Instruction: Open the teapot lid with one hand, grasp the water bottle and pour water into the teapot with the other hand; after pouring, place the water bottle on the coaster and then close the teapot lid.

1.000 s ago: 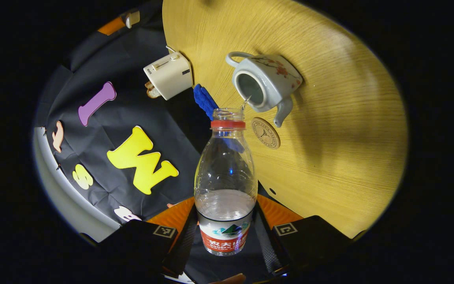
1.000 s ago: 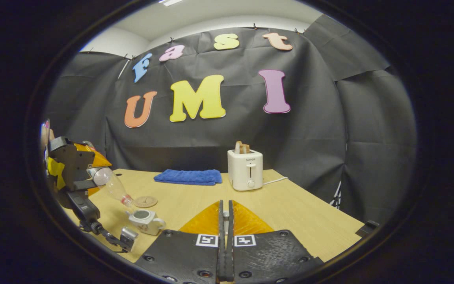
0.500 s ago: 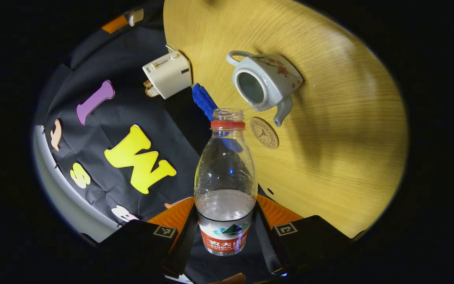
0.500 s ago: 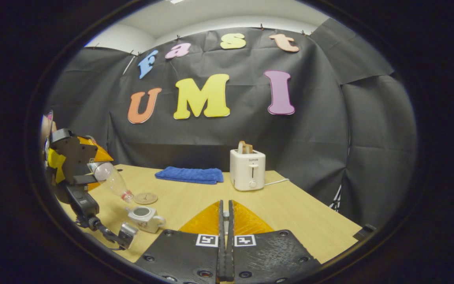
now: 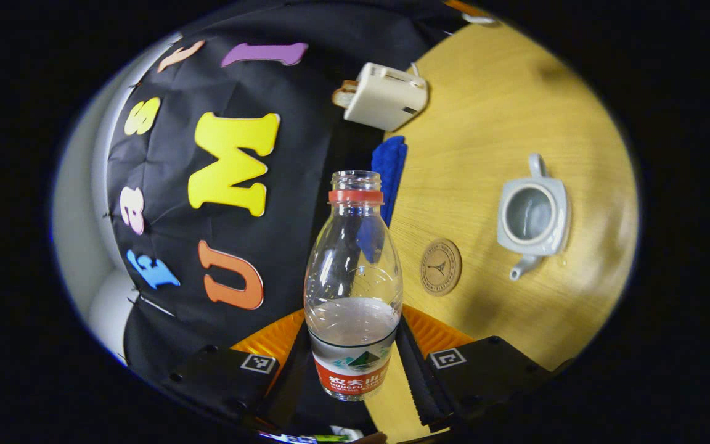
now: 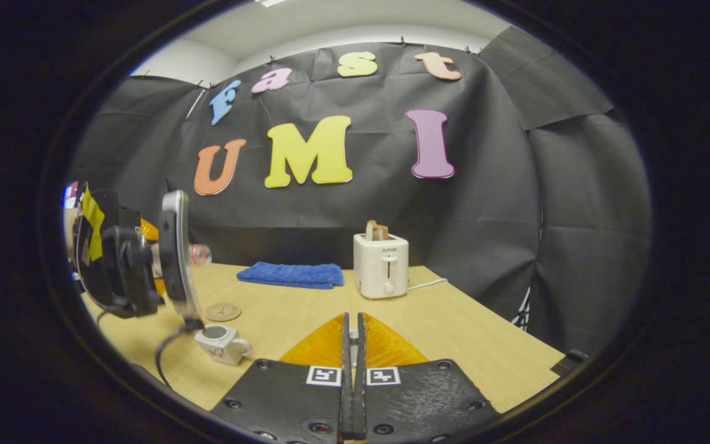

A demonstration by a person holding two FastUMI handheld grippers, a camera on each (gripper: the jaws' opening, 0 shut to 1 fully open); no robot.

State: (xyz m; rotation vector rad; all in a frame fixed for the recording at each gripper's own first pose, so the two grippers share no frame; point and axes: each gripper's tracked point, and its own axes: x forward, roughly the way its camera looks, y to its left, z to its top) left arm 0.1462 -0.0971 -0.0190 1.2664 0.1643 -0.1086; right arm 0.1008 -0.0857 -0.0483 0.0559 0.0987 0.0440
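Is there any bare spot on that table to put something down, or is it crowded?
Plenty. In the right gripper view the table is bare from the toaster to its right edge, and also between the blue towel and the right gripper. It is crowded at the left, where the coaster, the open teapot and the left gripper holding the bottle gather.

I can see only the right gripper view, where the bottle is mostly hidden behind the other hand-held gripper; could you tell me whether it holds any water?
Observer: Yes. In the left gripper view the water bottle has water in its lower part, reaching just above the label.
Operator: Is it capped?
Observer: No, its mouth is open; a red ring sits on the neck.
Operator: How is it gripped?
Observer: The left hand-held gripper presses both fingers on its labelled base.
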